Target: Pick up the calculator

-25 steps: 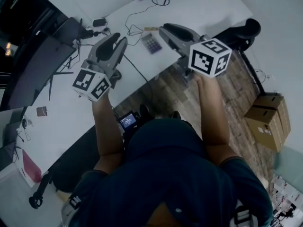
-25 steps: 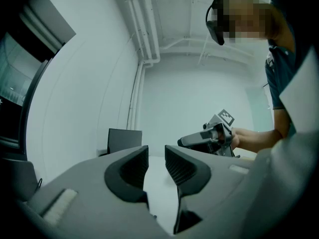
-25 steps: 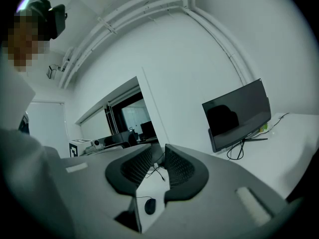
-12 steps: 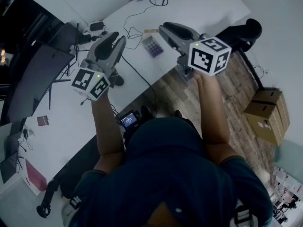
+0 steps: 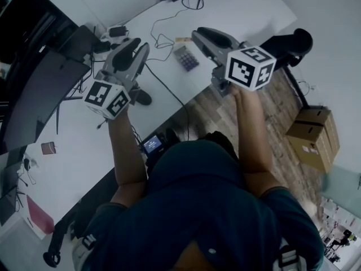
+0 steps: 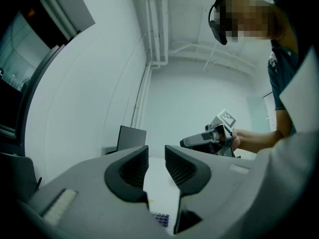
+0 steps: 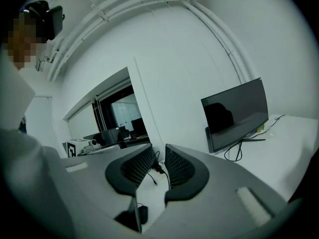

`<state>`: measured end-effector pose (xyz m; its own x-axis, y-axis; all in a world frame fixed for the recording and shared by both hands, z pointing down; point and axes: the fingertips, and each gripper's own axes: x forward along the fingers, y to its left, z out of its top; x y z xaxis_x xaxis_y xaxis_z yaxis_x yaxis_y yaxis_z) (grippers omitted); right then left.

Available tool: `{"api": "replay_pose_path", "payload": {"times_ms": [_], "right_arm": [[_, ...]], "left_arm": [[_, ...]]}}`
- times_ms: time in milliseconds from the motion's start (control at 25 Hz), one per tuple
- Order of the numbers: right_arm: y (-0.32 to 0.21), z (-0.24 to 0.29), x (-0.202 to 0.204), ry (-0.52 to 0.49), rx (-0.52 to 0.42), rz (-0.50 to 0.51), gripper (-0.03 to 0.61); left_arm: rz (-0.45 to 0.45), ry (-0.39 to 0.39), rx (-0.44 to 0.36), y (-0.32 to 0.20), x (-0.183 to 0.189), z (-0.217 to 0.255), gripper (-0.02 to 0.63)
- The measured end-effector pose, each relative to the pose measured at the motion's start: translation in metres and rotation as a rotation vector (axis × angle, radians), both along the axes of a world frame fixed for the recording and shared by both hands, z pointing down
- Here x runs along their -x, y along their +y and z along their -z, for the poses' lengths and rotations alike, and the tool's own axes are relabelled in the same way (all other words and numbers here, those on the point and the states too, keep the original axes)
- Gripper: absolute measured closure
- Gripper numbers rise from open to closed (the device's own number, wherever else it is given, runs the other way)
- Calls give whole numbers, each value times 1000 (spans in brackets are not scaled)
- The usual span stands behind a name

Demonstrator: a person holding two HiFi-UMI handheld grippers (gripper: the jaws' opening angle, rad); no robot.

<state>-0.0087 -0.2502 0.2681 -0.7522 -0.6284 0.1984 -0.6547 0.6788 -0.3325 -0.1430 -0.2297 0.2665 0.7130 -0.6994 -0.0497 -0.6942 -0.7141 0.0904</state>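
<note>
We hold a gripper in each hand above the white desk (image 5: 242, 13), and both point away from us over it. The left gripper (image 5: 134, 43) has its jaws close together, with only a thin slit between the pads and nothing in it. The right gripper (image 5: 198, 34) is the same: jaws closed to a narrow slit and empty.

The calculator (image 5: 186, 57) lies flat on the desk, near the front edge. In the head view it is between the two grippers, nearer to the right one, and neither touches it. In the left gripper view we see a part of its keys low down, under the jaws.

Thin cables (image 5: 161, 38) run over the desk behind the calculator. The right gripper view shows a dark monitor (image 7: 234, 113) standing on the desk to the right. On the wooden floor to our right there are cardboard boxes (image 5: 313, 137).
</note>
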Motion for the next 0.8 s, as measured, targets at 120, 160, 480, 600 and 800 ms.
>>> {"api": "replay_pose_path", "payload": {"times_ms": [120, 160, 480, 600, 800], "right_arm": [[-5, -2, 11, 19, 0, 4, 497], [-7, -4, 14, 27, 3, 8, 497], [-55, -31, 23, 37, 51, 71, 497], [-75, -50, 26, 36, 82, 107, 497], [-103, -85, 25, 59, 137, 140, 496]], "left_arm": [[6, 15, -1, -5, 12, -2, 514], [13, 21, 1, -6, 15, -3, 514], [125, 16, 39, -30, 36, -19, 514], [172, -3, 68, -35, 40, -29, 514], [228, -20, 92, -46, 38, -41, 514]]}}
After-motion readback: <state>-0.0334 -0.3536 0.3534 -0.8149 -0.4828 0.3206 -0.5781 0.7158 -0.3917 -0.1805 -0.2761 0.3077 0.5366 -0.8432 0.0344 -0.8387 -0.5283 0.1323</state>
